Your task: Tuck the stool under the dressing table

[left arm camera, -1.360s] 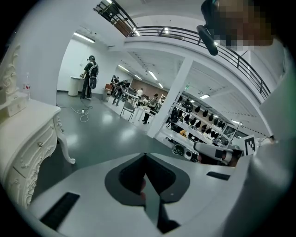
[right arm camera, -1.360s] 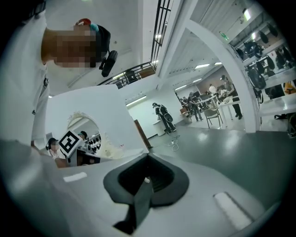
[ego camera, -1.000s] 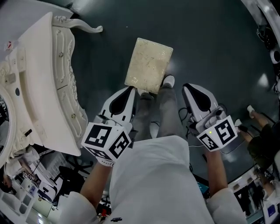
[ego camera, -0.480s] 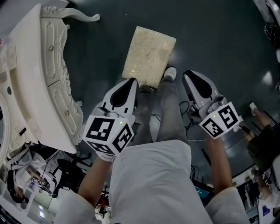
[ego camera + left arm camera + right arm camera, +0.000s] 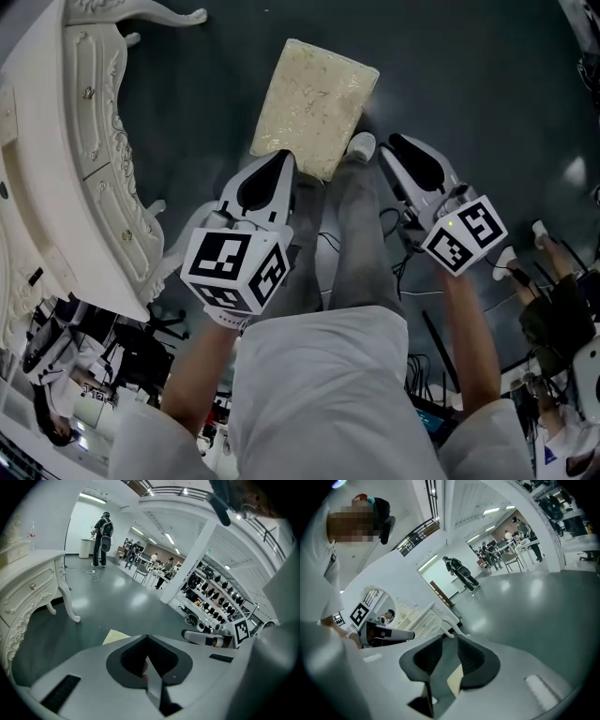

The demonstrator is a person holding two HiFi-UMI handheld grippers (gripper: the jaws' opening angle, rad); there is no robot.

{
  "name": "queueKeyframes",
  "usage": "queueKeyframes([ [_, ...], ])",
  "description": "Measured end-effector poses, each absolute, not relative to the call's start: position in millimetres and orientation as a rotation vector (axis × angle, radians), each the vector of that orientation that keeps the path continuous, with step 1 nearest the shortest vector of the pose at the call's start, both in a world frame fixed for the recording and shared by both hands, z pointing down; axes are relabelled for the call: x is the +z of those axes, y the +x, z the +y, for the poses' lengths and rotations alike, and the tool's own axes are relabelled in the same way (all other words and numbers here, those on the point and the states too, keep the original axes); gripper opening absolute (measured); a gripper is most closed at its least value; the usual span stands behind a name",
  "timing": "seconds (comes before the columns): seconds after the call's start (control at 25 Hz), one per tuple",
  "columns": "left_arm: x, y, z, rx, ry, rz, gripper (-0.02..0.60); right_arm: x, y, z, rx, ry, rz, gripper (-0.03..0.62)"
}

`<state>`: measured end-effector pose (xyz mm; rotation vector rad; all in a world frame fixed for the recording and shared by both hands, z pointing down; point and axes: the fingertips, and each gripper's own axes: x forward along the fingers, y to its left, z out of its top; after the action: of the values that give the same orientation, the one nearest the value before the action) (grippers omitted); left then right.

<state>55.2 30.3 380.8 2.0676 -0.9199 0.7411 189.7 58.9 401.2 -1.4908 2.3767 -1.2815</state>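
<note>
Count: one dressing table [image 5: 56, 187], one stool [image 5: 314, 98], two grippers, each with one marker cube.

Far left: the white carved dressing table stands on the floor [image 5: 469, 75]. Its drawer front and one curved leg also show in your left gripper view [image 5: 23, 588].

Left gripper [image 5: 284, 159]: you hold it pointing down and forward. The jaws are closed together, with nothing seen between them. In the head view its tip lies over the stool's near corner; whether it touches cannot be told.

Centre: the stool, with its cream padded top, stands on open floor right of the dressing table. It is clear of the table and not under it, just ahead of your shoe [image 5: 361, 145].

Right gripper [image 5: 398, 148]: the jaws have just been opening and now stand slightly apart. Nothing is gripped; a sliver of the cream top shows through the gap [image 5: 454, 679].

Surface: dark grey-green floor, glossy, with light reflections. Black cables [image 5: 398, 272] lie beside your right leg.

Room: a large white hall with pillars and ceiling strip lights. Stocked shelves stand on the right of the left gripper view. One person [image 5: 102, 536] stands at the far wall, with more people beyond.
</note>
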Motion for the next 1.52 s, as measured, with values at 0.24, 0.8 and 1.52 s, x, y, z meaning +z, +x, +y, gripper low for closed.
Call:
queueKeyframes([
  [0.24,415.3,57.2,31.9,0.77,2.006,-0.954,0.002,432.8,191.0,53.0,-1.336,-1.437,2.398,0.135],
  [0.8,467.7,73.6,42.4,0.806,1.967,-0.935,0.002,519.3,188.4,70.9,-1.509,-1.4,2.389,0.173],
  [1.52,532.5,52.4,48.1,0.841,1.912,-0.909,0.002,613.6,182.7,75.1,-1.7,-1.466,2.18,0.256],
])
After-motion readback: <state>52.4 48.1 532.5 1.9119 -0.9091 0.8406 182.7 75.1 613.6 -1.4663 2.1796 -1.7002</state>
